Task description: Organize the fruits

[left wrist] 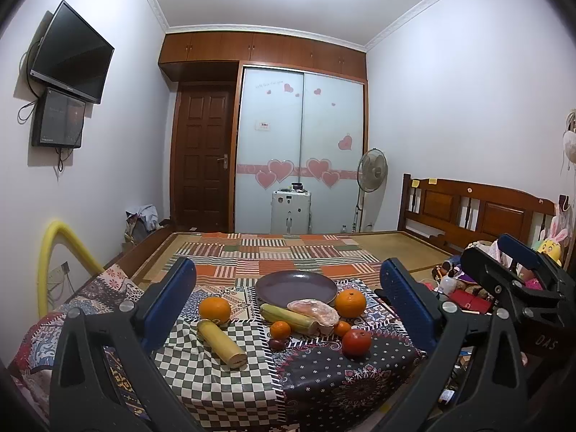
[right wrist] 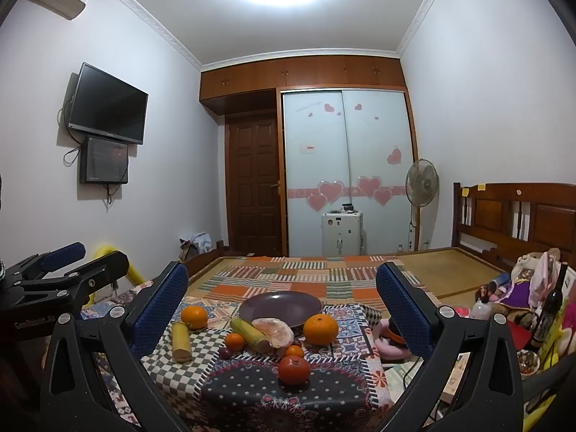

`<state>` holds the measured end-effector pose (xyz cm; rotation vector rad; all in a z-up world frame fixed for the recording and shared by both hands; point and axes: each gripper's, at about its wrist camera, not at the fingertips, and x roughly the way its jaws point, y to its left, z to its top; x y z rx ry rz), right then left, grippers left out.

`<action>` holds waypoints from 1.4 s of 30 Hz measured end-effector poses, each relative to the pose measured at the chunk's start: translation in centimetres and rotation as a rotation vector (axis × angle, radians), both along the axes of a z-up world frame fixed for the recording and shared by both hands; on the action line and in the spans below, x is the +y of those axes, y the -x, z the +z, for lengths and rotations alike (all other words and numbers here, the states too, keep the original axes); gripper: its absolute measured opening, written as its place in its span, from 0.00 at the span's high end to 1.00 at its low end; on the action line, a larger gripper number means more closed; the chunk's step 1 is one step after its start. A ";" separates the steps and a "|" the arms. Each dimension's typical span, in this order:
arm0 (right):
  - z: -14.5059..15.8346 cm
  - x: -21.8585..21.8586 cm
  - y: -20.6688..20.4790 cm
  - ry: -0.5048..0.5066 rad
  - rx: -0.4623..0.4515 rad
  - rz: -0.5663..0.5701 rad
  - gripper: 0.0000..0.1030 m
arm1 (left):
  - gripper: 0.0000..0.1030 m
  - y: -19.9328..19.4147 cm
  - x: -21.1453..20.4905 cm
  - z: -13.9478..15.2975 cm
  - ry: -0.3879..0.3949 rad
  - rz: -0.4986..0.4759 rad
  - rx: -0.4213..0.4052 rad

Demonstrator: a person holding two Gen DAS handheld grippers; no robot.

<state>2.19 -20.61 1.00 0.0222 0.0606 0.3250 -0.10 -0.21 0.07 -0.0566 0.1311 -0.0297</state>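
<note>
An empty purple plate (left wrist: 293,285) (right wrist: 280,305) sits on the patterned cloth. In front of it lie two oranges (left wrist: 215,309) (left wrist: 350,302), two small tangerines (left wrist: 280,329), a red tomato-like fruit (left wrist: 356,342) (right wrist: 293,369), a dark grape (left wrist: 276,343), a peeled pomelo piece (left wrist: 314,312) (right wrist: 273,331) and two yellow-green cane pieces (left wrist: 221,342) (left wrist: 288,316). My left gripper (left wrist: 288,298) is open and empty, held back from the fruit. My right gripper (right wrist: 282,306) is open and empty too; it also shows at the right of the left wrist view (left wrist: 504,262).
The cloth covers a low table (left wrist: 324,388) in front of a bed (left wrist: 378,248) with a wooden headboard. Toys, bottles and clutter (right wrist: 522,309) lie to the right. A yellow tube (left wrist: 54,248) stands at left.
</note>
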 end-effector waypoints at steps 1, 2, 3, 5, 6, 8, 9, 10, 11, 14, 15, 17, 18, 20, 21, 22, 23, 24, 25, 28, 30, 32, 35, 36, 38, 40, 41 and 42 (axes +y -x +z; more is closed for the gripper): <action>0.0 0.0 0.0 0.001 -0.001 -0.001 0.00 | 0.00 0.0 0.0 0.0 -0.001 -0.001 0.001; 0.0 0.0 0.0 0.002 -0.001 -0.002 0.00 | 0.00 0.0 0.0 0.0 -0.002 -0.002 0.000; 0.1 0.1 0.1 0.003 -0.003 -0.002 0.00 | 0.00 0.0 -0.2 0.0 -0.003 -0.001 0.001; 0.1 0.1 0.1 0.002 -0.003 -0.003 0.00 | 0.00 0.0 -0.2 0.0 -0.003 -0.001 0.001; 0.2 0.1 0.1 0.002 -0.003 -0.002 0.00 | 0.00 -0.1 -0.2 0.0 -0.002 -0.002 0.000; 0.1 0.1 0.1 0.003 -0.005 -0.001 0.00 | 0.00 -0.1 -0.2 0.0 -0.001 -0.002 0.000; 0.1 0.1 0.1 0.003 -0.005 -0.002 0.00 | 0.00 -0.1 -0.2 0.0 -0.001 -0.003 0.000; 0.1 0.1 0.1 0.004 -0.005 -0.001 0.00 | 0.00 -0.1 -0.3 0.1 0.000 -0.003 -0.001; 0.0 0.1 0.1 0.005 -0.006 -0.001 0.00 | 0.00 -0.1 -0.3 0.1 0.000 -0.003 -0.001; 0.0 0.2 0.1 0.005 -0.006 -0.001 0.00 | 0.00 -0.2 -0.4 0.1 0.000 -0.003 -0.003; 0.0 0.1 0.1 0.005 -0.005 0.000 0.00 | 0.00 -0.2 -0.4 0.1 0.000 -0.003 -0.004; -0.1 0.1 0.2 0.005 -0.007 0.000 0.00 | 0.00 -0.2 -0.5 0.2 0.001 -0.004 -0.003; -0.1 0.2 0.2 0.005 -0.008 0.000 0.00 | 0.00 -0.3 -0.5 0.2 0.001 -0.004 -0.004; -0.1 0.2 0.2 0.005 -0.007 0.001 0.00 | 0.00 -0.4 -0.6 0.2 0.004 -0.007 -0.002; -0.1 0.2 0.2 0.004 -0.006 0.001 0.00 | 0.00 -0.4 -0.6 0.2 0.007 -0.010 0.000; 0.0 0.2 0.3 0.004 -0.007 0.002 0.00 | 0.00 -0.4 -0.7 -0.1 0.010 -0.011 0.001; 0.0 0.2 0.3 0.003 -0.007 0.003 0.00 | 0.00 0.1 -0.5 0.0 0.008 -0.010 0.002; 0.0 0.2 0.3 0.003 -0.008 0.002 0.00 | 0.00 0.1 -0.6 0.0 0.008 -0.011 0.002; 0.0 0.3 0.4 0.003 -0.008 0.002 0.00 | 0.00 0.1 -0.7 0.0 0.007 -0.011 0.002; 0.0 0.2 0.4 0.003 -0.007 0.004 0.00 | 0.00 0.1 -1.0 0.1 0.004 -0.010 0.000; 0.0 0.2 0.4 0.003 -0.008 0.004 0.00 | 0.00 0.2 -0.3 0.2 0.006 -0.012 -0.002; 0.1 0.2 0.3 0.001 -0.006 0.004 0.00 | 0.00 0.2 -0.3 0.2 0.006 -0.012 -0.002; 0.0 0.2 0.4 0.003 -0.007 0.004 0.00 | 0.00 0.1 -0.4 0.2 0.007 -0.011 -0.003; 0.0 0.2 0.4 0.003 -0.007 0.003 0.00 | 0.00 0.1 -0.4 0.3 0.006 -0.011 -0.003; 0.1 0.3 0.3 0.003 -0.004 0.004 0.00 | 0.00 0.1 -0.5 0.3 0.005 -0.011 -0.003; 0.0 0.3 0.3 0.003 -0.003 0.005 0.00 | 0.00 0.0 -0.6 0.3 0.005 -0.010 -0.002; 0.0 0.3 0.3 0.003 -0.003 0.004 0.00 | 0.00 0.0 -0.7 0.3 0.004 -0.010 -0.002; 0.0 0.3 0.3 0.003 -0.003 0.005 0.00 | 0.00 0.1 -0.5 0.3 0.005 -0.011 -0.002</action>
